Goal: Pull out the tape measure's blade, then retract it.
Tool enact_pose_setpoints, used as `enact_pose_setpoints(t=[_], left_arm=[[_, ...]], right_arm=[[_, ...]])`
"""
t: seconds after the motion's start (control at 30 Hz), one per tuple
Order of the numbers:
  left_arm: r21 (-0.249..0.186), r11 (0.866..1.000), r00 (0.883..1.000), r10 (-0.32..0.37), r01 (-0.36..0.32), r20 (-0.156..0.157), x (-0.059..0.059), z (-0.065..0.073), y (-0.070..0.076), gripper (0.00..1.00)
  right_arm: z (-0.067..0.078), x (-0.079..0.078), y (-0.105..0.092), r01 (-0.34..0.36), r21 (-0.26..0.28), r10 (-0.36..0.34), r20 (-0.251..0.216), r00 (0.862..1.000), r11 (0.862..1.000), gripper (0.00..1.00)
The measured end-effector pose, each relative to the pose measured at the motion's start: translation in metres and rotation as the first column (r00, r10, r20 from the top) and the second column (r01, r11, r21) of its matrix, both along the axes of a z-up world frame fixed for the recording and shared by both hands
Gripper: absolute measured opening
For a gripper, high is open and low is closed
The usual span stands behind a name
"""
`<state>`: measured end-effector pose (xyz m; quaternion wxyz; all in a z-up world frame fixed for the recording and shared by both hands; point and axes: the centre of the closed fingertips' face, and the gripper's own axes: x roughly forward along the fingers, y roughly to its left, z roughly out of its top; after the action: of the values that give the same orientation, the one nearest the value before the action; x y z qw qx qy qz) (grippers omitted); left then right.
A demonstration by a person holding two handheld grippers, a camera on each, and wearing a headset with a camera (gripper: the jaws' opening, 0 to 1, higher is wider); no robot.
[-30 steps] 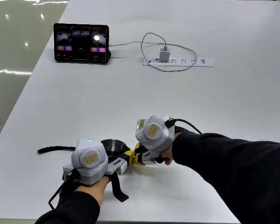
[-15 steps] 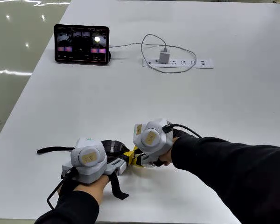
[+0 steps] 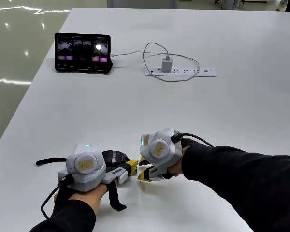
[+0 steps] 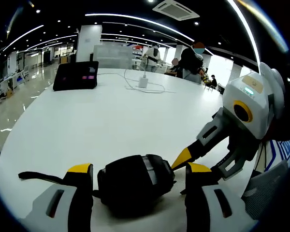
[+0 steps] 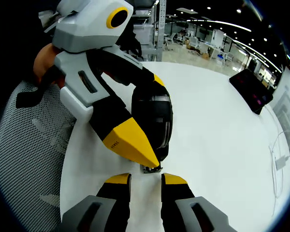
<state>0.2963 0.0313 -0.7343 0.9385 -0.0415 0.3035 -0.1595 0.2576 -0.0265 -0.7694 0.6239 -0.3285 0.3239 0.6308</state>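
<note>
Straddling the black tape measure (image 4: 135, 181), the left gripper (image 4: 139, 167) holds its tongs wide, one jaw against the case and a gap showing at the other. We see the case lying on the white table (image 3: 193, 121) close to its near edge, its black strap (image 3: 50, 160) trailing toward the left edge. The right gripper (image 5: 145, 178) has its tongs narrow, tips just at the metal blade hook (image 5: 151, 168); we cannot tell whether they pinch it.

Tape measure (image 4: 135, 186) btwn left gripper (image 4: 139, 169) jaws; right gripper (image 5: 146, 178) just right, maybe touching; tablet (image 3: 82, 46) behind.
</note>
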Motion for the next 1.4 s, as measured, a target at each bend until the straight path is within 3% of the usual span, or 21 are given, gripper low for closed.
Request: enact_pose_setpoints(t=[0.27,0.5,0.53,0.57,0.6,0.63,0.77,0.97,1.1,1.27,1.4], left_arm=[[-0.007,0.998,0.998,-0.068,0.068,-0.009,-0.008,0.0,0.0,0.99],[-0.015,0.981,0.981,-0.196,0.196,-0.004,-0.013,0.005,-0.002,0.99],[-0.063,0.97,0.972,-0.235,0.234,-0.018,-0.018,0.007,-0.008,0.99],[-0.084,0.968,0.97,-0.241,0.238,-0.022,-0.019,0.009,-0.009,0.99],[-0.059,0.97,0.972,-0.236,0.234,-0.021,-0.017,0.009,-0.004,0.99],[-0.043,0.964,0.965,-0.262,0.261,-0.01,-0.018,0.011,-0.003,0.99],[-0.033,0.945,0.945,-0.326,0.327,0.01,-0.021,0.01,-0.002,0.99],[0.018,0.925,0.925,-0.38,0.38,-0.023,-0.029,0.005,0.007,0.99],[0.018,0.92,0.92,-0.392,0.393,-0.026,-0.035,0.012,0.014,0.99],[0.006,0.919,0.918,-0.394,0.394,-0.052,-0.043,0.014,0.029,0.99],[0.035,0.913,0.913,-0.403,0.406,-0.068,-0.051,0.011,0.041,0.99]], right_arm=[[0.011,-0.002,-0.015,0.046,0.031,-0.046,0.006,0.999,0.998,0.3],[0.017,0.006,-0.043,0.131,0.064,-0.133,0.037,0.99,0.989,0.36],[0.018,0.007,-0.049,0.158,0.076,-0.161,0.028,0.987,0.984,0.37],[0.019,0.008,-0.053,0.175,0.085,-0.177,0.024,0.984,0.981,0.37],[0.02,0.008,-0.057,0.19,0.096,-0.192,0.02,0.981,0.977,0.38],[0.021,0.008,-0.064,0.204,0.099,-0.207,0.015,0.978,0.974,0.39],[0.025,0.008,-0.083,0.267,0.122,-0.27,0.01,0.963,0.956,0.42],[0.031,-0.001,-0.114,0.315,0.144,-0.319,0.007,0.948,0.938,0.47],[0.033,-0.004,-0.134,0.359,0.154,-0.364,0.002,0.931,0.92,0.51],[0.038,-0.007,-0.161,0.408,0.176,-0.415,0.003,0.91,0.896,0.56],[0.038,-0.009,-0.184,0.451,0.171,-0.457,-0.004,0.89,0.876,0.61]])
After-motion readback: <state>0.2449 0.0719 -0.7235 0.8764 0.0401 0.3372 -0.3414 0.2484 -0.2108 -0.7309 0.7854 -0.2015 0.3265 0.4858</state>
